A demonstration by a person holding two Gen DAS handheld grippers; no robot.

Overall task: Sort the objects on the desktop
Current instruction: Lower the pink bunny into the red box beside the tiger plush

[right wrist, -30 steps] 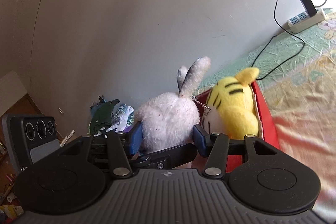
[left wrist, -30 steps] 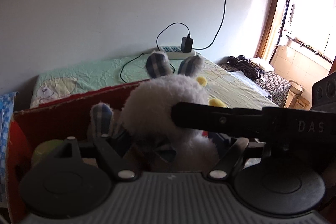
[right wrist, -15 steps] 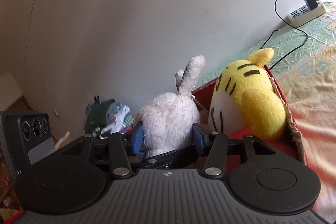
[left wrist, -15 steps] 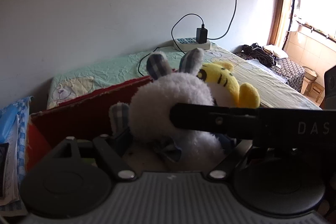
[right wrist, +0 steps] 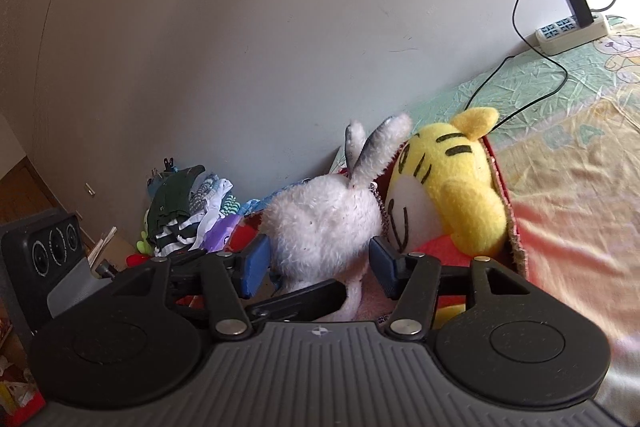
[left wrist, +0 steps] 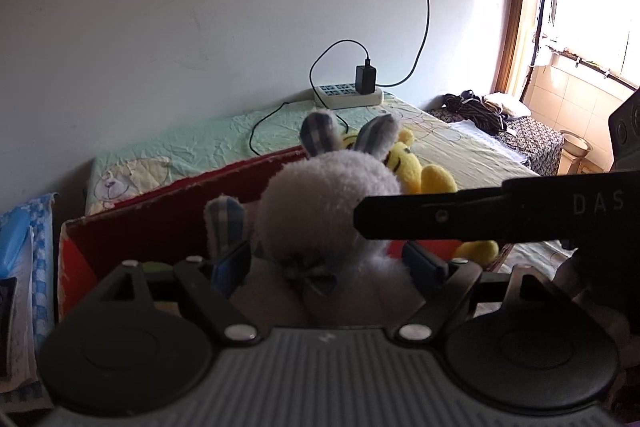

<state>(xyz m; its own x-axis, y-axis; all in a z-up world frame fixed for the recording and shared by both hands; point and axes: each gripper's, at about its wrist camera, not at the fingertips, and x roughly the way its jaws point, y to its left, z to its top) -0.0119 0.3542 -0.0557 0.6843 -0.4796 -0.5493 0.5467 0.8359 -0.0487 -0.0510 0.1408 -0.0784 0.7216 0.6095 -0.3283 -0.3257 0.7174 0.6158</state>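
Clutter first, at far left of the left wrist view: a blue-and-white checked packet [left wrist: 38, 227], then the red cardboard box [left wrist: 168, 215]. We see the left claw [left wrist: 326, 267] standing fairly wide, blue pads either side of the white fluffy plush rabbit with checked grey ears [left wrist: 332, 207]; whether the pads touch the fur we cannot tell. The rabbit sits upright in the box, long axis vertical, ears away from the claw. Behind its right shoulder lies the yellow plush tiger with black stripes [left wrist: 416, 167]. A black finger of the right claw crosses the rabbit from the right.

In the right wrist view the right claw [right wrist: 316, 263] flanks the same rabbit's body, pads near the pile but with no visible squeeze; the tiger leans against the box wall just right. Both claws are equally near. We judge the fur soft, compressible, likely to slip.
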